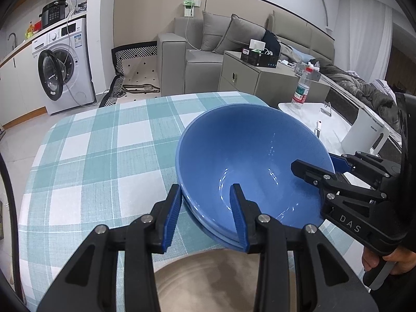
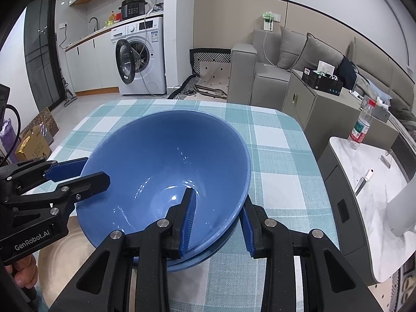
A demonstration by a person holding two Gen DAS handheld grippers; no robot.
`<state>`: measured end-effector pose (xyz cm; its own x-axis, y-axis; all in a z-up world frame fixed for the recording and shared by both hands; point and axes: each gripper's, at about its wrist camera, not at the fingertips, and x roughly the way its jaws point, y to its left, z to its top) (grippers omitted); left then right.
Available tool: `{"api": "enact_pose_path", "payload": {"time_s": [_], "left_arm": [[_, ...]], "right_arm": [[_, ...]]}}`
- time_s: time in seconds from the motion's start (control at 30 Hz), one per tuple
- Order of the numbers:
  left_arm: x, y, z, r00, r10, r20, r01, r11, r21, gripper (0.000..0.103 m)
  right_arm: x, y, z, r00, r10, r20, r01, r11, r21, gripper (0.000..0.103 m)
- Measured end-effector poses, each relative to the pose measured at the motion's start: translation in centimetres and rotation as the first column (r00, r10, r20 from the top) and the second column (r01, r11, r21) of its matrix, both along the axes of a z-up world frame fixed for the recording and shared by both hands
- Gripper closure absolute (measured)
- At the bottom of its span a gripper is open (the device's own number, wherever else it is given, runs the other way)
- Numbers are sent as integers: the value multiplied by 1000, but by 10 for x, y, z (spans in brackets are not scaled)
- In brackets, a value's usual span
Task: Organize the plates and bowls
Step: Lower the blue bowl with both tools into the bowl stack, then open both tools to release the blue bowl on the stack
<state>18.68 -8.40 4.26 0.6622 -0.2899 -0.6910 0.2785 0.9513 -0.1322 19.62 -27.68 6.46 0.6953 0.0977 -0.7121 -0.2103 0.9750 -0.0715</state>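
A deep blue bowl (image 1: 247,156) (image 2: 161,161) sits tilted above the checked tablecloth (image 1: 104,156), held by its rim from two sides. My left gripper (image 1: 206,208) (image 2: 96,169) is shut on the near-left rim, one finger inside the bowl and one outside. On the opposite rim my right gripper (image 2: 218,218) (image 1: 316,165) is shut the same way. Under the bowl a second blue dish (image 1: 215,236) (image 2: 197,258) shows only as a rim. A beige plate (image 1: 208,280) (image 2: 59,254) lies at the near table edge, partly hidden by the fingers.
Right of the table stands a white marble side table (image 2: 377,208) with a water bottle (image 2: 361,127) and a white appliance (image 1: 364,137). Beyond the far edge are a grey sofa (image 1: 182,52) and a washing machine (image 1: 65,65).
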Motion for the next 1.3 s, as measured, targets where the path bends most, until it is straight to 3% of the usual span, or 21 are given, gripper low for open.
{"api": "enact_pose_path", "payload": {"time_s": [0.27,0.47,0.57,0.77,0.97,1.17,1.3], "left_arm": [[1,0,-5,1000,-1,-3,1,1000,16,67],[1,0,-6,1000,-3,-3,3,1000,17,64],[1,0,-6,1000,-6,-10,6,1000,12,64],[4,2,-9,1000,2,-25,-1,1000,3,58],[4,8,-8,1000,13,-27,-14,1000,-10,44],[9,18,-9,998,34,-53,-36,999,-31,41],[10,23,-10,998,43,-51,-45,998,-42,29]], "right_arm": [[-2,5,-3,1000,9,23,-8,998,-59,69],[-4,8,-6,1000,19,24,-17,998,-67,62],[-4,5,-6,1000,29,4,-29,999,-34,52],[-2,-4,-5,1000,17,-9,-17,1000,5,49],[-5,-7,-2,1000,24,2,-24,999,40,20],[-3,-10,-5,1000,9,-22,-8,998,69,17],[-1,-15,-7,999,-11,-35,14,995,95,11]]}}
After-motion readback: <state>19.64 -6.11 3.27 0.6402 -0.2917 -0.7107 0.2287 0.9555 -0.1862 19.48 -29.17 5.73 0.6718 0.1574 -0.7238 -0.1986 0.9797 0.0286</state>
